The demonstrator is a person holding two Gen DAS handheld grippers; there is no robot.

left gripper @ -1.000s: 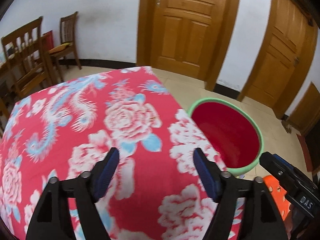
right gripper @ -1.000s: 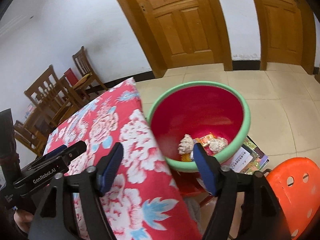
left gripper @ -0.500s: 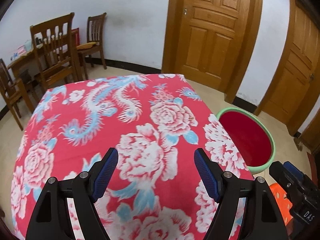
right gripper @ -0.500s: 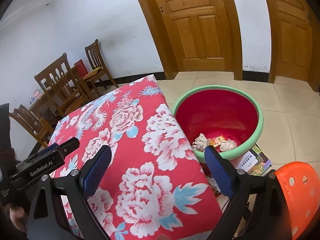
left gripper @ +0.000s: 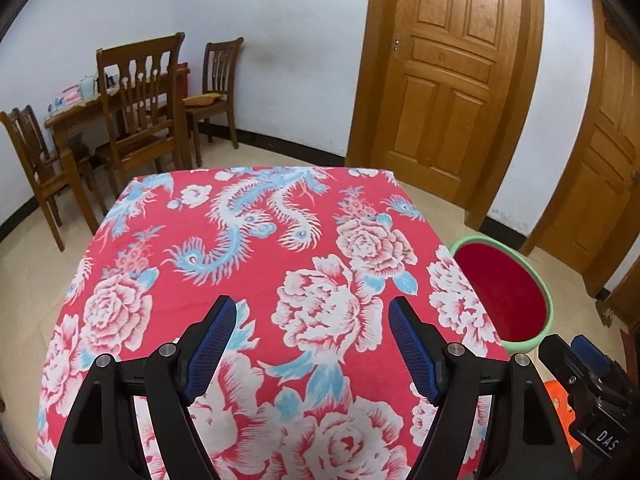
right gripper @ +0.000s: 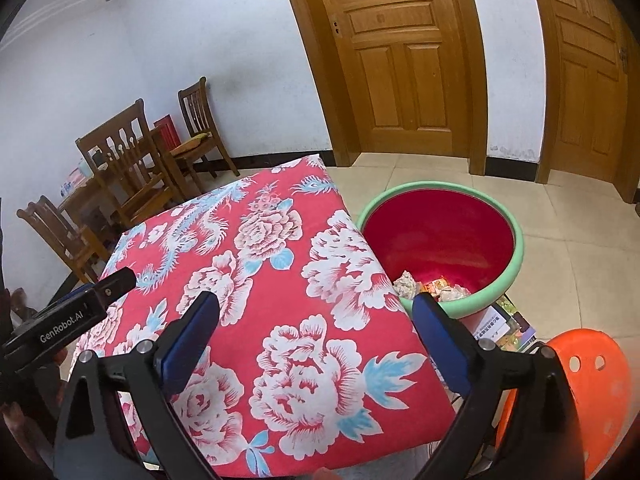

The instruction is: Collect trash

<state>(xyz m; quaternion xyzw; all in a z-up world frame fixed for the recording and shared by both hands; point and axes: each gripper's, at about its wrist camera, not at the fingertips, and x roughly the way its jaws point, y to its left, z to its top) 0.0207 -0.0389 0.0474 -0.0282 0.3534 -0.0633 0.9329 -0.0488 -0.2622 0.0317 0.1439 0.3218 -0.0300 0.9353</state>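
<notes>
A red basin with a green rim [right gripper: 508, 216] stands on the floor right of the table; it also shows in the left wrist view [left gripper: 548, 300]. Crumpled paper and wrappers [right gripper: 430, 286] lie in its bottom. The table carries a red floral cloth [left gripper: 256, 248], and I see no trash on the cloth [right gripper: 256, 280]. My left gripper [left gripper: 314, 344] is open and empty above the cloth's near part. My right gripper [right gripper: 316, 340] is open and empty above the cloth's near right corner. The left gripper's body shows at the right wrist view's left edge [right gripper: 68, 316].
An orange plastic stool [right gripper: 588, 392] stands at the near right, with books or leaflets [right gripper: 508, 324] under the basin. Wooden chairs [left gripper: 140, 108] and a wooden table [left gripper: 76, 120] stand at the far left. Two wooden doors [left gripper: 444, 80] are behind.
Both grippers have pulled back and risen away from the basin. More of the cloth and room shows now. Both stay open and empty.
</notes>
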